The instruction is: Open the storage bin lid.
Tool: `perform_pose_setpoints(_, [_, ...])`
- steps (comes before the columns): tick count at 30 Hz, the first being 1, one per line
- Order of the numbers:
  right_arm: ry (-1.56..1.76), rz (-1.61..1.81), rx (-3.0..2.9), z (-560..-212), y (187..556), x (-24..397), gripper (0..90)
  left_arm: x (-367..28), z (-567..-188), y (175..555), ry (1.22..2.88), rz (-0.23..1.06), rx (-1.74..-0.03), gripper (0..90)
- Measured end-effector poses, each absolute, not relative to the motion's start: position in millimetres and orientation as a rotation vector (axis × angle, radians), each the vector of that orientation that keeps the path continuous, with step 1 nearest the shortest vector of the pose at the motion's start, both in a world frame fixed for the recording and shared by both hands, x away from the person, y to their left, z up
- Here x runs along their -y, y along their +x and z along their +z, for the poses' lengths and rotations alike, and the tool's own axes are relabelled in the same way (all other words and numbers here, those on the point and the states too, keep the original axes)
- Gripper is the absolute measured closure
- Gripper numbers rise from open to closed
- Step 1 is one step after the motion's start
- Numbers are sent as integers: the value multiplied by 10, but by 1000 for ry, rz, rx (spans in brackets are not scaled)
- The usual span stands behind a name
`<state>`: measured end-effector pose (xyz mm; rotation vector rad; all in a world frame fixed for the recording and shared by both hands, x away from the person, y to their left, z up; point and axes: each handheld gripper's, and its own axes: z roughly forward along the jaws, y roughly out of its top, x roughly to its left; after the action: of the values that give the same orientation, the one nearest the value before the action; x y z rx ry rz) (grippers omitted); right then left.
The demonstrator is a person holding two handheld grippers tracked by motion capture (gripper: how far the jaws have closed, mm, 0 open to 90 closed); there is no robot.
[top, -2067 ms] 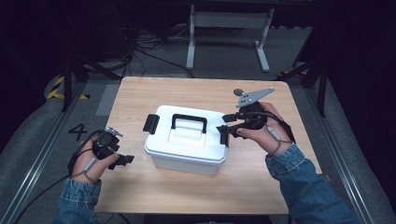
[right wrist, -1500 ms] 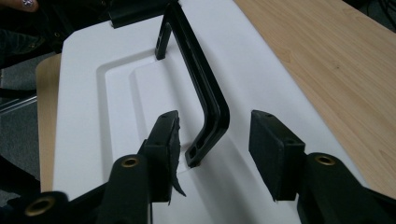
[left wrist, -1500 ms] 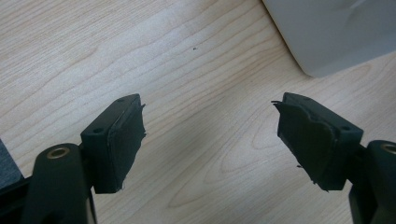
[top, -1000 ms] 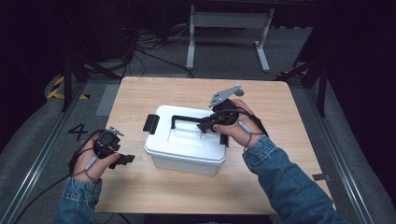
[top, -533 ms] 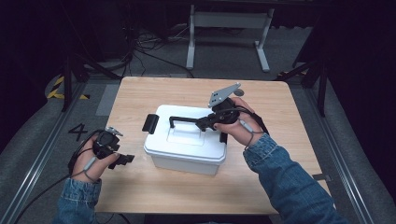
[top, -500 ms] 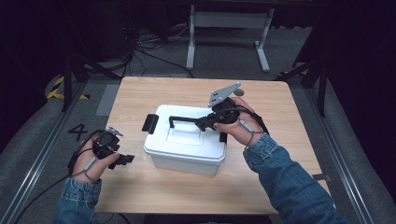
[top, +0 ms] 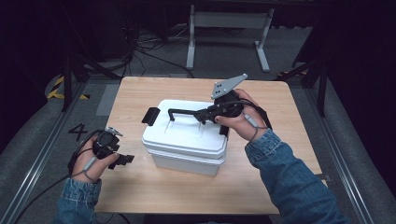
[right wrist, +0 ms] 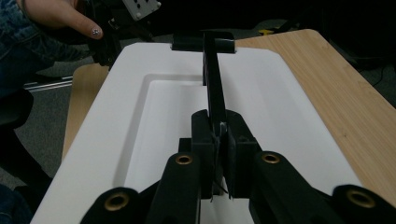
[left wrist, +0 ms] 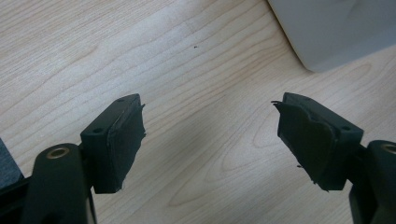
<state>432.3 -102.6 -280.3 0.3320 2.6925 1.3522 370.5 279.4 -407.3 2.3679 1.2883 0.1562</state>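
Note:
A white plastic box [top: 187,140] with a lid stands in the middle of the wooden table [top: 261,186]. Its black carrying handle [top: 184,112] is raised upright over the lid. My right gripper [top: 204,115] is shut on the right end of that handle; in the right gripper view the handle [right wrist: 214,84] runs away from the closed jaws of the right gripper [right wrist: 219,149] across the white lid [right wrist: 261,93]. My left gripper [top: 123,159] rests at the table's left front edge, open and holding nothing. In the left gripper view the left gripper [left wrist: 208,135] faces bare wood, a corner of the box [left wrist: 336,32] beyond.
A black latch [top: 150,115] sticks out from the box's left end. Bare tabletop surrounds the box on all sides. Beyond the table lie a dark floor, cables and a grey metal stand [top: 229,28]. Rails run along both sides.
My right gripper moved left over the lid, closed on the handle and lifted it upright. The left gripper has stayed in place.

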Motion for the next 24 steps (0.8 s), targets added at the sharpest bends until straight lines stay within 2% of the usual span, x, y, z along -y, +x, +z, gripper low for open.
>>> perform_pose_setpoints(24, [382, 1428, -2585, -2560, 4256, 1386, 847, -2779, -4083, 3726, 2372, 155, -1285, 235])
